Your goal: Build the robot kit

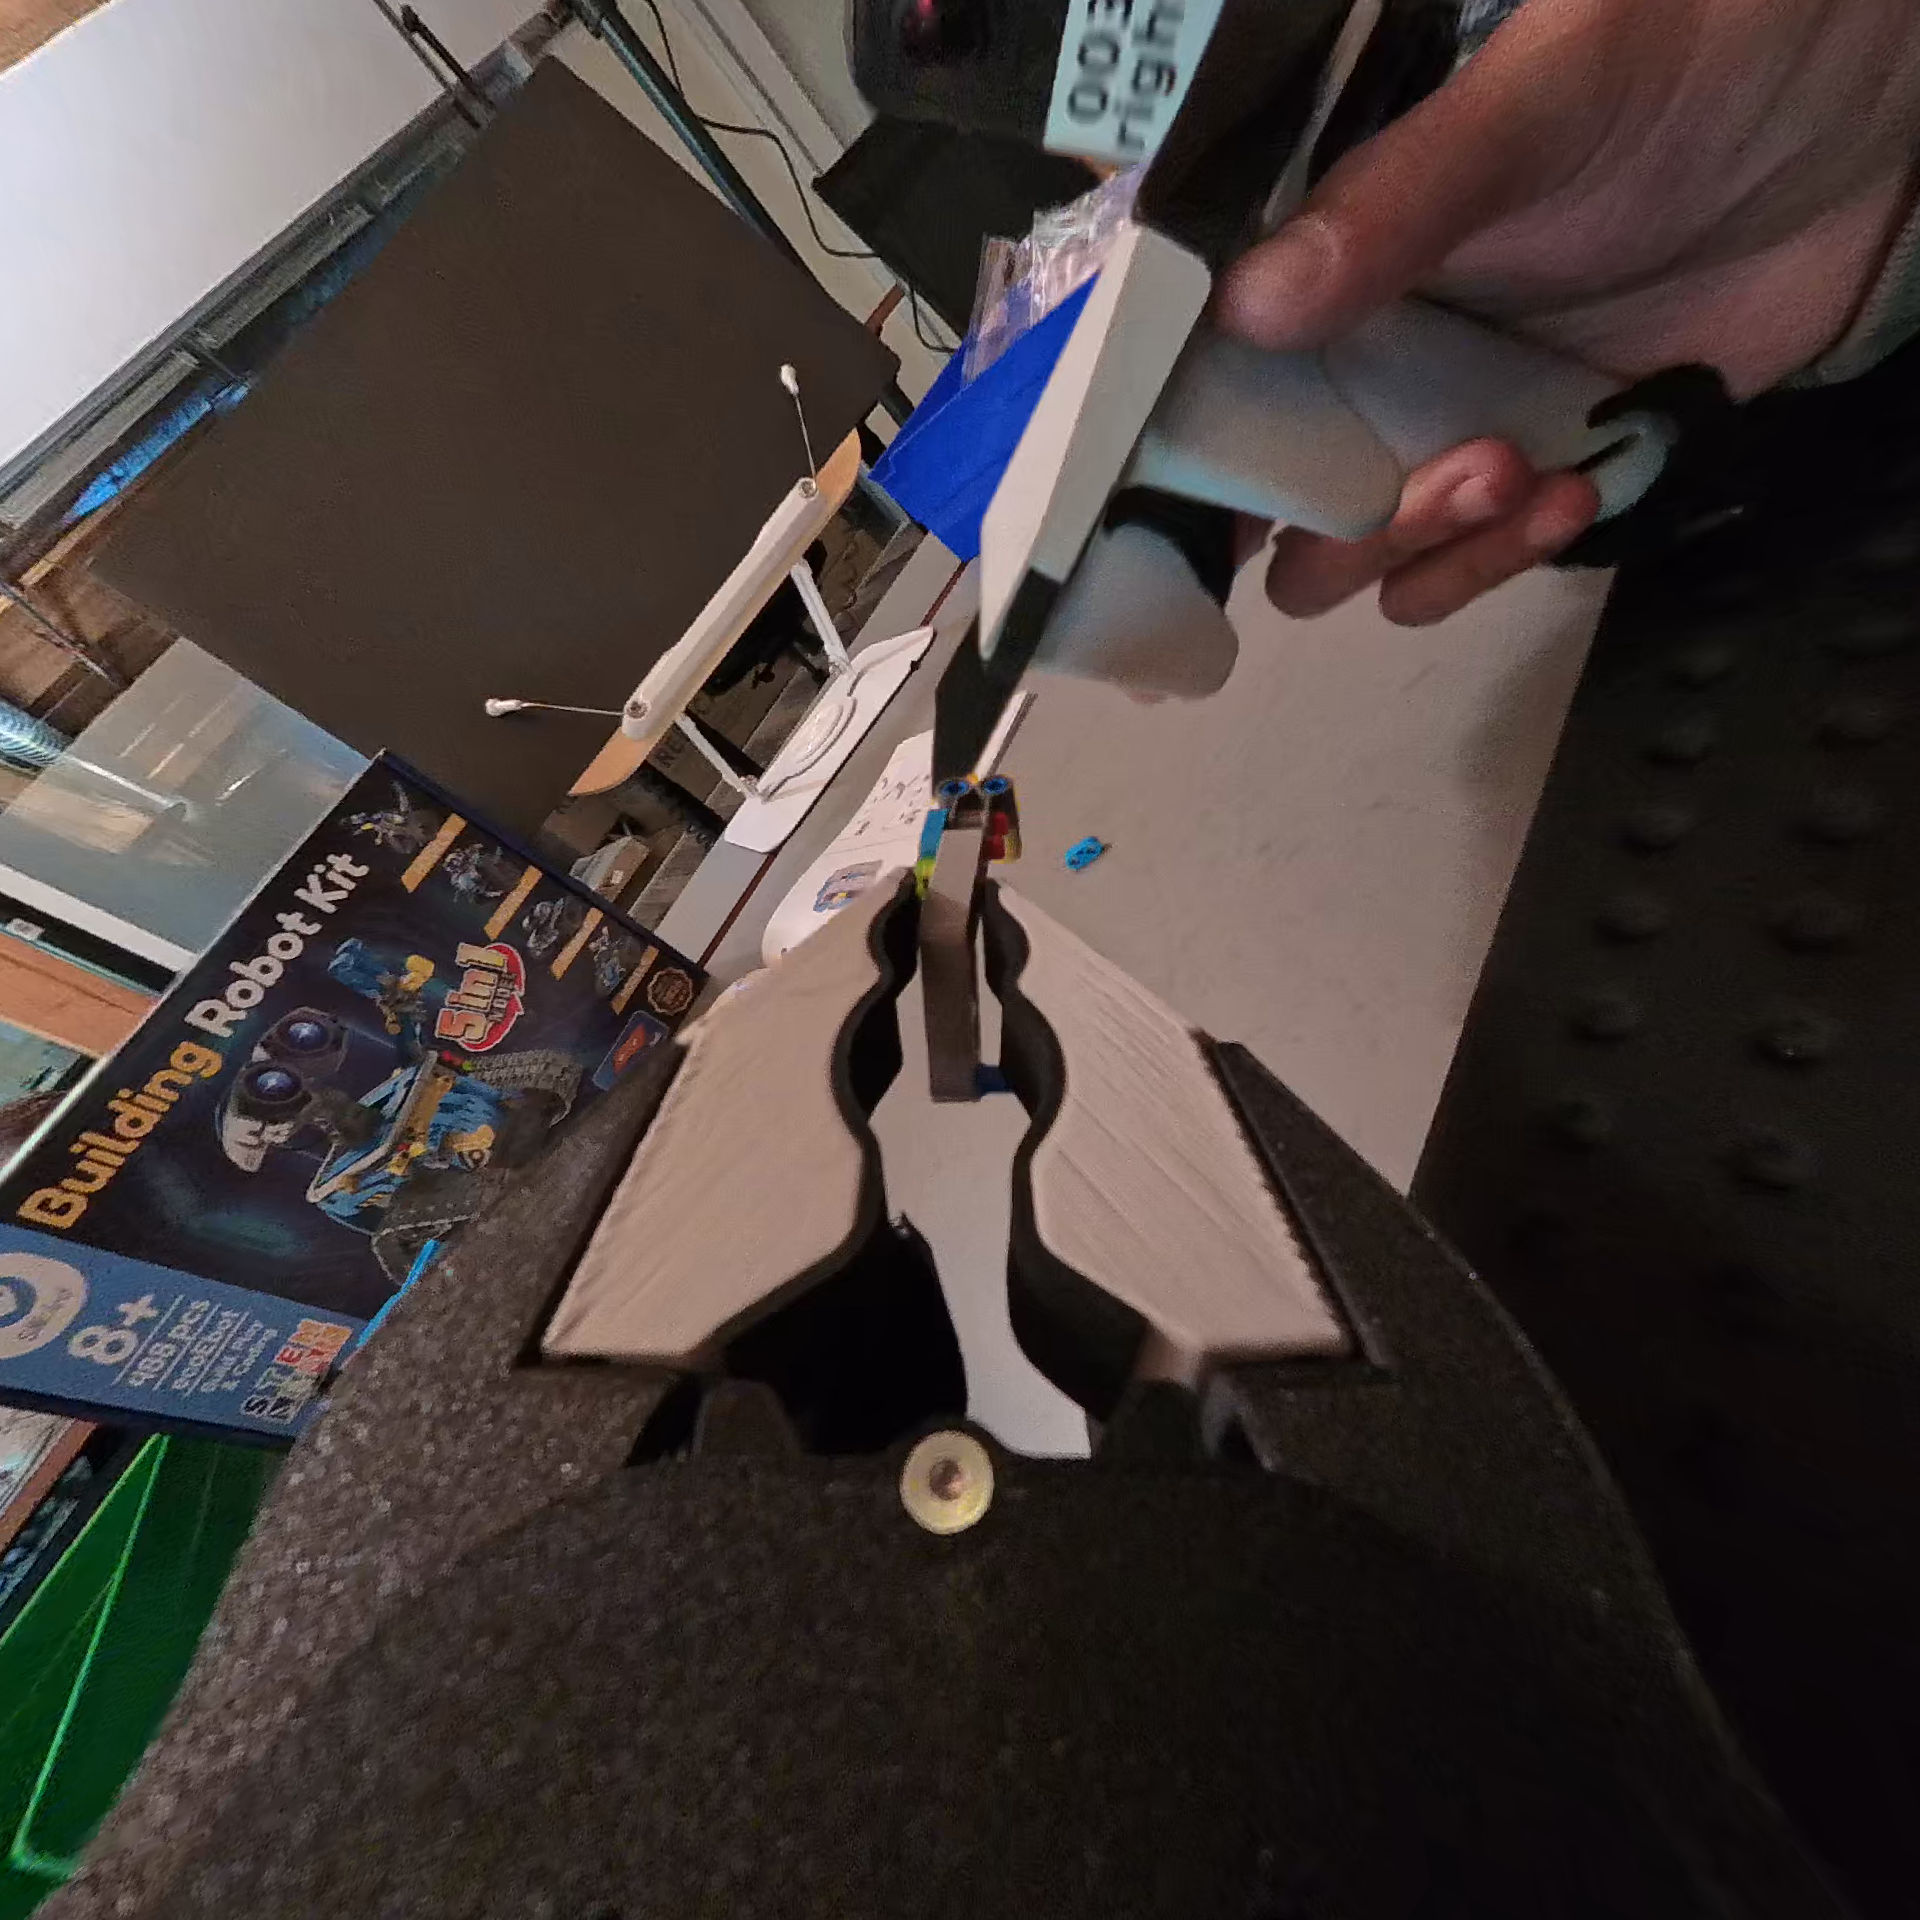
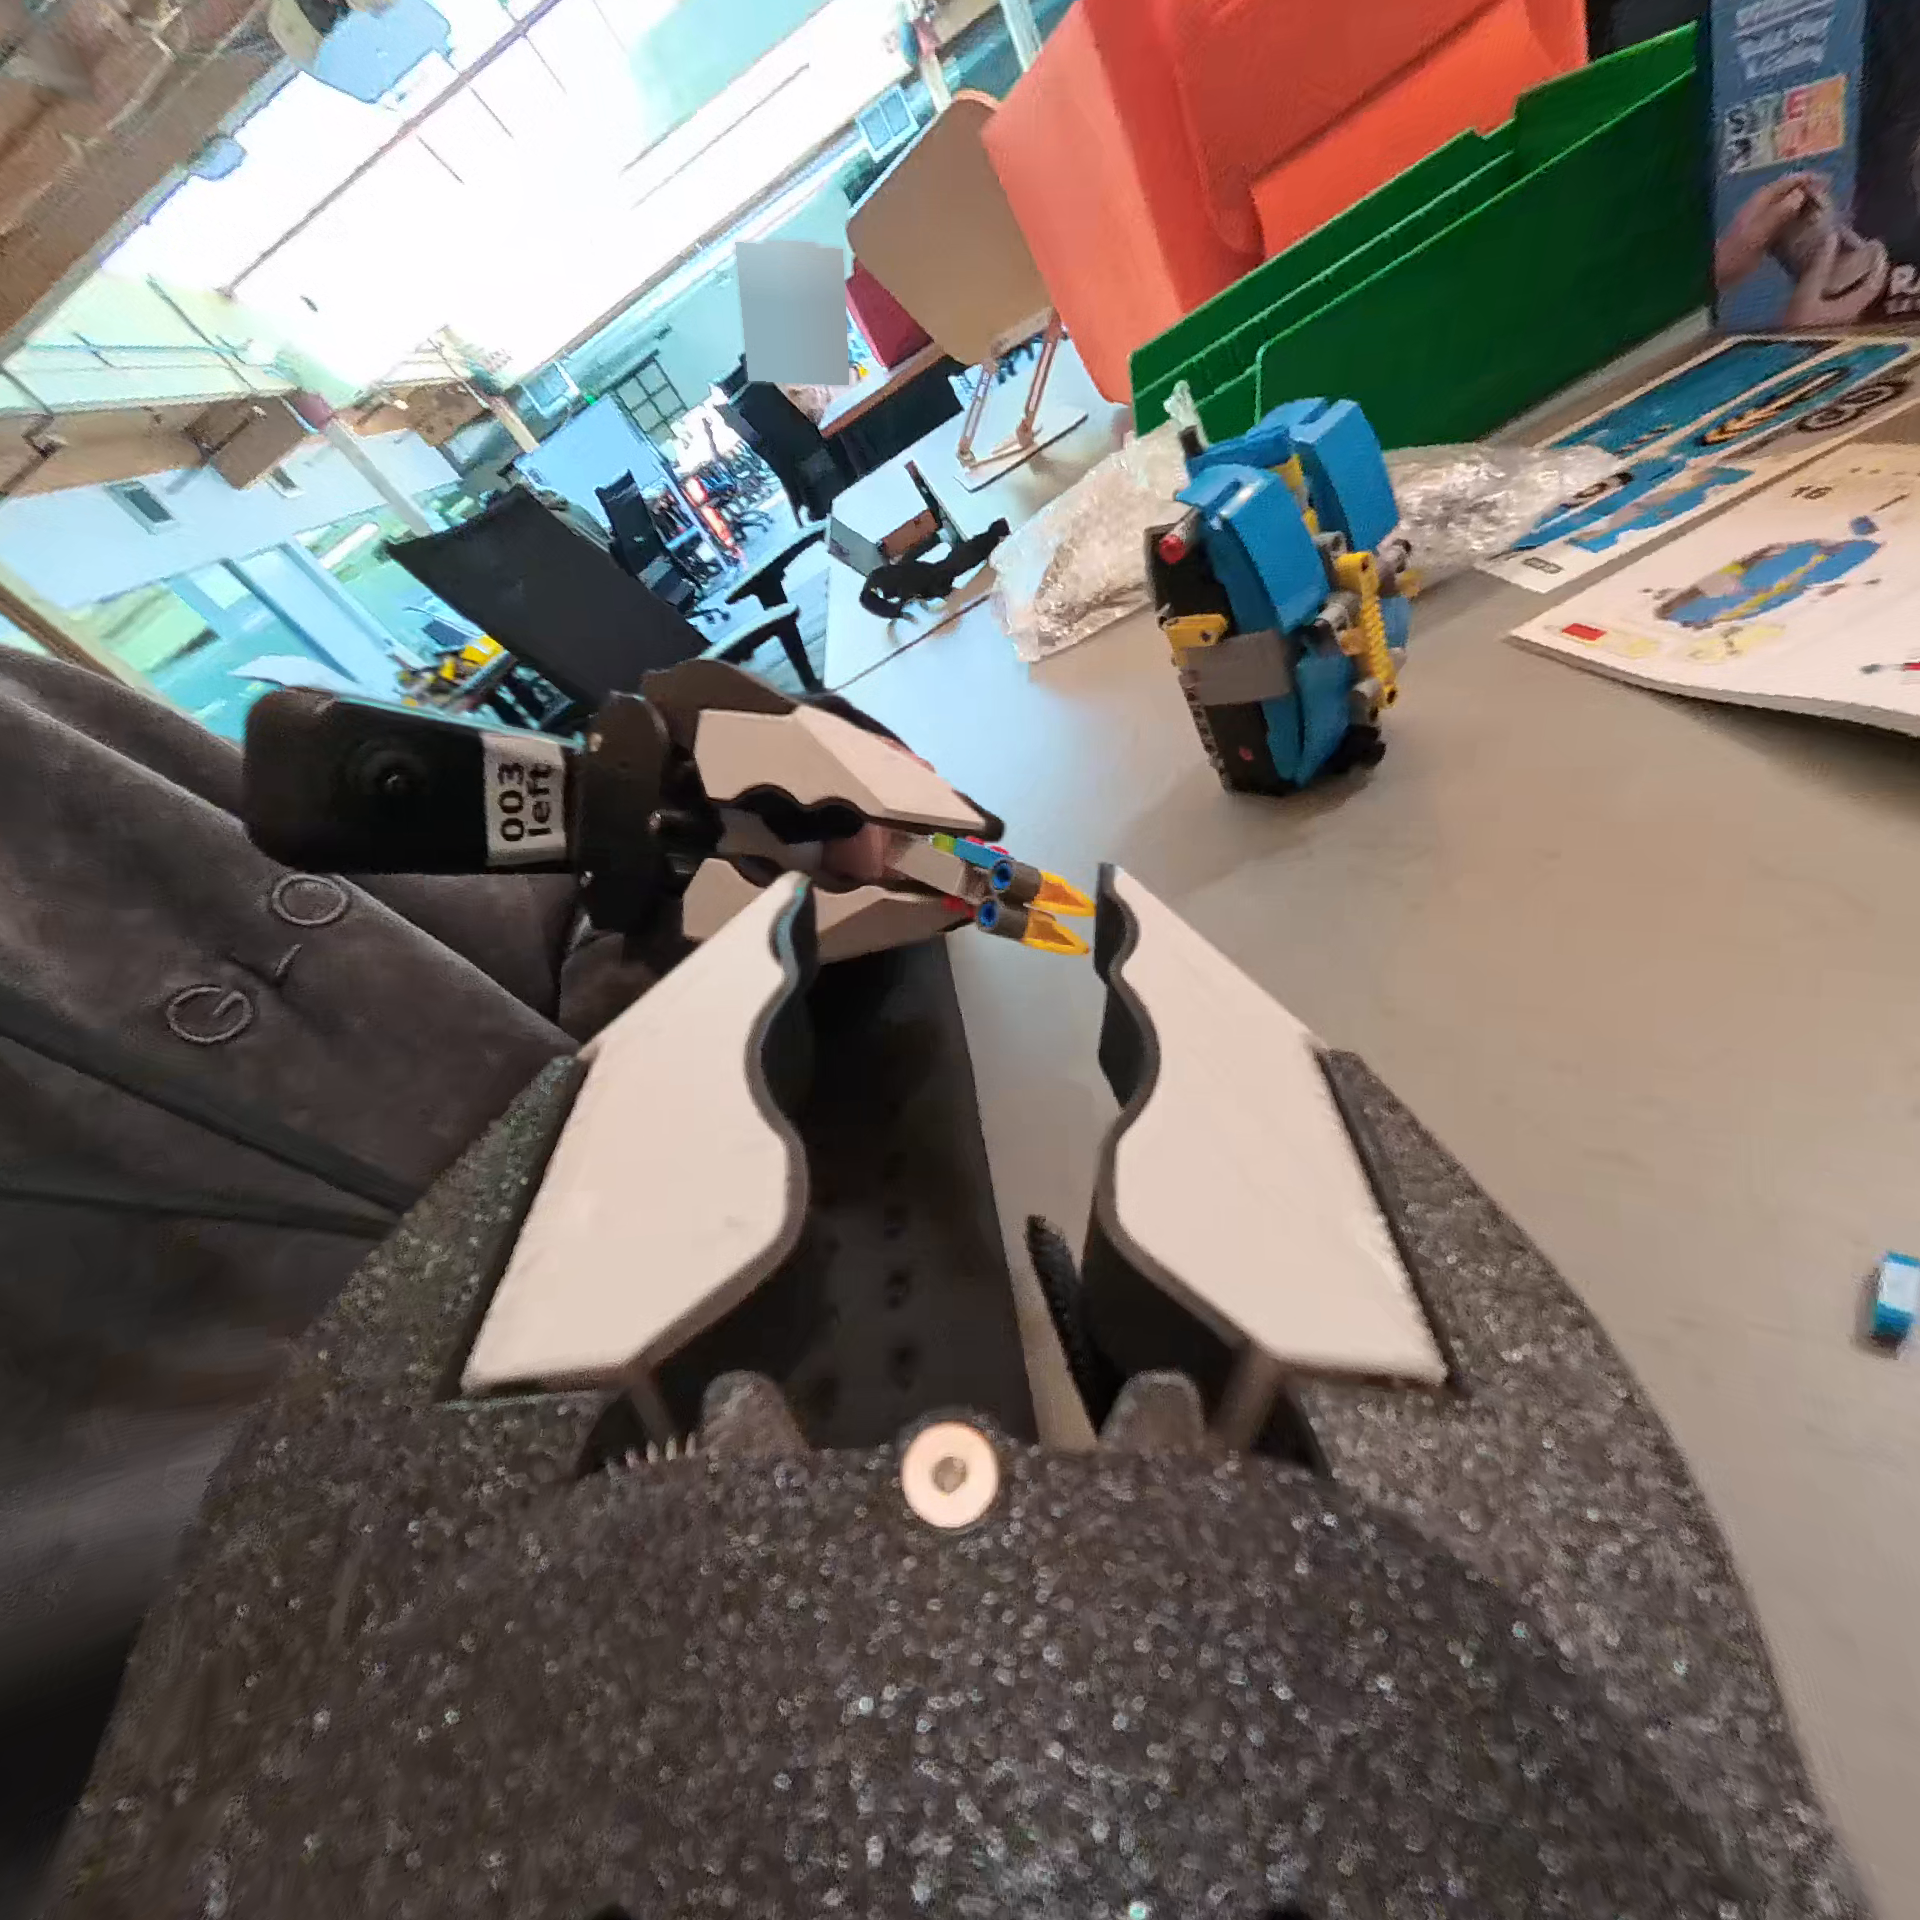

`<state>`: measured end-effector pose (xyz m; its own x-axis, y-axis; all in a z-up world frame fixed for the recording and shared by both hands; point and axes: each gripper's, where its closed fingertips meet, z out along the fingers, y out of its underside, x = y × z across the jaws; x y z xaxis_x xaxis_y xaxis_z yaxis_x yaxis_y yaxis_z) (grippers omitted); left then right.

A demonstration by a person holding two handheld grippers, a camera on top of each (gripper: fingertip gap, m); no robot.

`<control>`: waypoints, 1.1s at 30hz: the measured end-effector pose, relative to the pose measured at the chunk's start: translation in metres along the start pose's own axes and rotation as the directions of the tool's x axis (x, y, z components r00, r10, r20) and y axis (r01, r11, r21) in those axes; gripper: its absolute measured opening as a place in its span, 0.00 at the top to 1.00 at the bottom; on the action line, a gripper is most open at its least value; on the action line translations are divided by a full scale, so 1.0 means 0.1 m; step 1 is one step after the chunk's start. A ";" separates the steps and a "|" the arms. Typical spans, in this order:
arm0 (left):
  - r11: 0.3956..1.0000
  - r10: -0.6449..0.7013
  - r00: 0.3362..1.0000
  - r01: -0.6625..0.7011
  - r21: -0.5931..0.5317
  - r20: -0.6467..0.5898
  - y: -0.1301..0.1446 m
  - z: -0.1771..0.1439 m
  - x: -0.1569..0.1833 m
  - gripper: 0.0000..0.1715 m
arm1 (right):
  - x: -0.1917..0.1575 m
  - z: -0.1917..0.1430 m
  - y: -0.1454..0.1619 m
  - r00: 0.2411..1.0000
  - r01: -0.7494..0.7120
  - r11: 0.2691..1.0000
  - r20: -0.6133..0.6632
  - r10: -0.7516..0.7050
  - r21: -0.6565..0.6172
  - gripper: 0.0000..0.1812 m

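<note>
My left gripper is shut on a small brick assembly, a grey beam with blue, red and yellow parts at its far end. In the right wrist view the same assembly pokes out of the left gripper, its yellow tips pointing right. My right gripper is open and empty, its fingers wide apart just below the assembly. In the left wrist view the right gripper is held by a hand above the grey table.
A blue, black and yellow brick model stands on the table, with crumpled plastic bags and instruction sheets nearby. Loose blue pieces lie on the table. A kit box and a green bin stand at the edges. The tips of both grippers are at nearly the same place.
</note>
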<state>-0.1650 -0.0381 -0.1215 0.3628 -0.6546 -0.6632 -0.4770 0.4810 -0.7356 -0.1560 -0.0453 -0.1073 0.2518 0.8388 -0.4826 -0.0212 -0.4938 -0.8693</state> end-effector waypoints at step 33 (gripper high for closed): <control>0.939 -0.312 0.817 0.344 -0.026 -0.485 -0.17 0.24 0.03 0.90 | 0.12 -0.01 -0.07 0.895 0.435 0.769 0.129 -0.428 -0.469 0.91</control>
<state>-0.1371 -0.0343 -0.1144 0.0573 -0.9677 -0.2454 -0.3438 0.2116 -0.9149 -0.1514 -0.0317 -0.1068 0.1099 0.9912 -0.0736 0.5468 -0.1221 -0.8283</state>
